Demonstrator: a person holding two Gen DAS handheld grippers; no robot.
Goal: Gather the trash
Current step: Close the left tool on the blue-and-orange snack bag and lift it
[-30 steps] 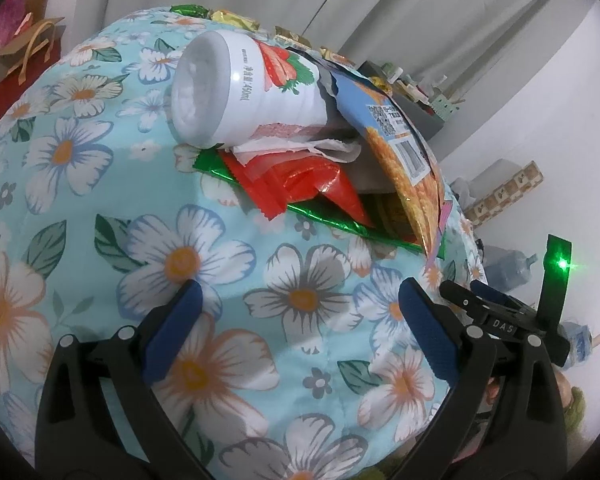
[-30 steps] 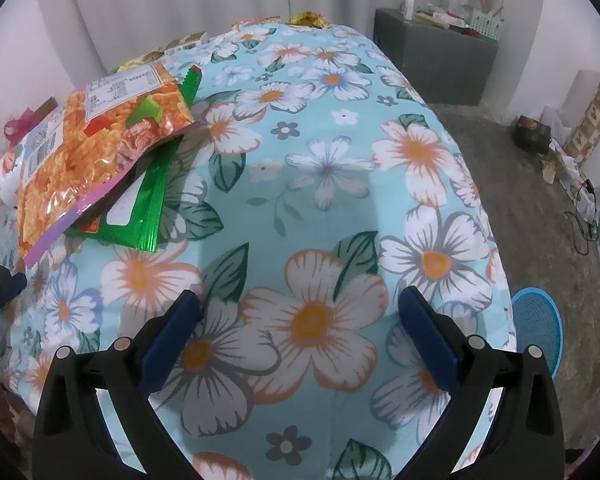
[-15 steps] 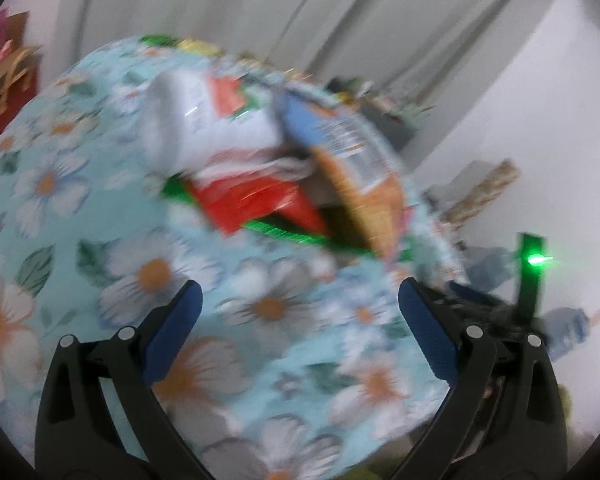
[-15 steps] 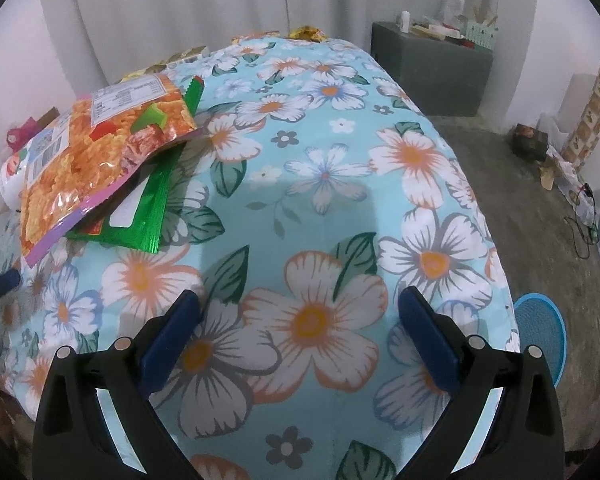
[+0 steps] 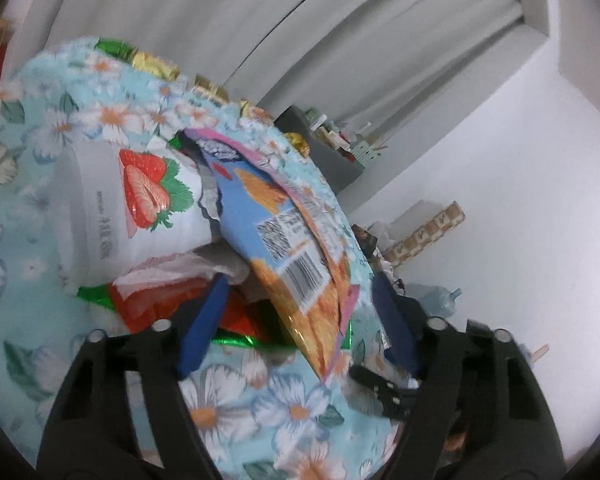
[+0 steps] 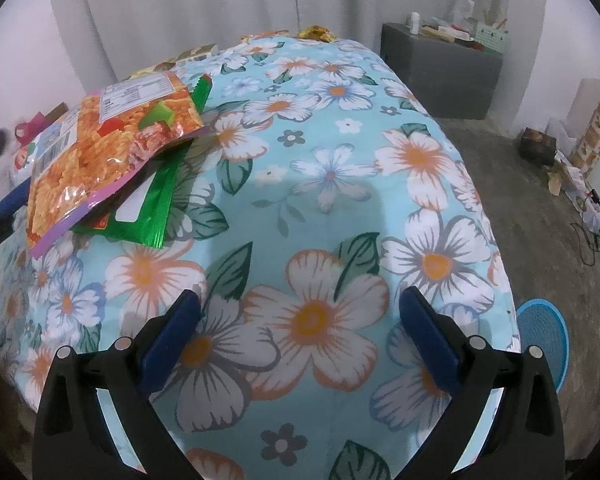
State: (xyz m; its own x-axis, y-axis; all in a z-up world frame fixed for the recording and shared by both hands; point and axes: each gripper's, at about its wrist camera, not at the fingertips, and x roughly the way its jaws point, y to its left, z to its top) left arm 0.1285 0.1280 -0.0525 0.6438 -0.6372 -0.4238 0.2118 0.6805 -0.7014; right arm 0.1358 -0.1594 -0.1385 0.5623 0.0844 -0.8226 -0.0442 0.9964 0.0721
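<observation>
— Trash pile: where is it?
— On the flowered cloth (image 6: 332, 184), at its left: an orange snack bag (image 5: 300, 272) over a green wrapper (image 6: 148, 216), beside a strawberry bottle (image 5: 140, 208).
— The claws?
— Left gripper (image 5: 296, 312) has just been narrowing around the bag's lower edge, pads not clearly pressing it. Right gripper (image 6: 300, 332) spread wide, empty.

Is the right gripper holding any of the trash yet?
No. In the right wrist view the right gripper has its fingers spread over bare floral cloth, with the orange snack bag lying well off to the side.
</observation>
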